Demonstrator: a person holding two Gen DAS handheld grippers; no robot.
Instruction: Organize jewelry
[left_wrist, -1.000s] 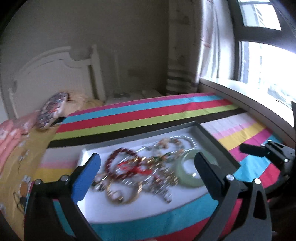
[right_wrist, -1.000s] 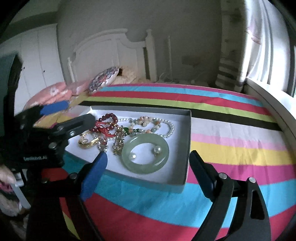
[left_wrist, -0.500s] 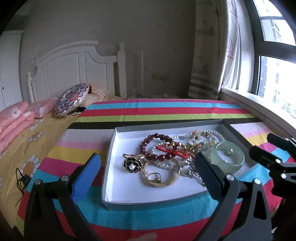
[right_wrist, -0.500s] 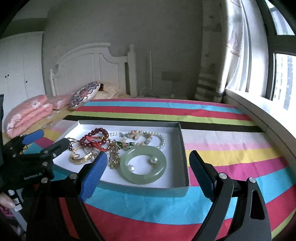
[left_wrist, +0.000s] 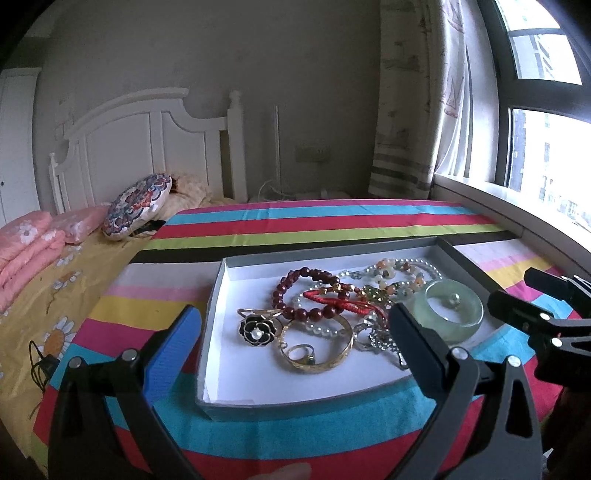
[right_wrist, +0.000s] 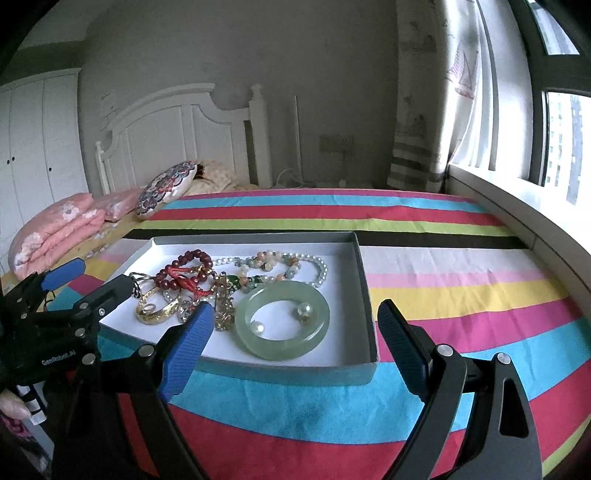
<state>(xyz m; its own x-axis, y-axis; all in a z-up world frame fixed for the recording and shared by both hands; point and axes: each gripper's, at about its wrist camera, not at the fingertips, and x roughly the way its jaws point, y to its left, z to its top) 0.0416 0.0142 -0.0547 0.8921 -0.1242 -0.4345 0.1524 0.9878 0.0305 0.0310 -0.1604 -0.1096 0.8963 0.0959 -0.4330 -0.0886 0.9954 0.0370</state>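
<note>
Both tongs, left tongs (left_wrist: 295, 332) and right tongs (right_wrist: 295, 325), we hold wide and empty near the box (right_wrist: 364, 291) on the striped bed (right_wrist: 443, 295); jewelry (right_wrist: 192, 280) lies tangled inside, pale green bangle (right_wrist: 282, 323) at four o'clock

White letters "GenRobot.AI" on side of black plastic left gripper (right_wrist: 90, 280), at left edge of right wrist view, near bottom. No other words or numbers can be read.
</note>
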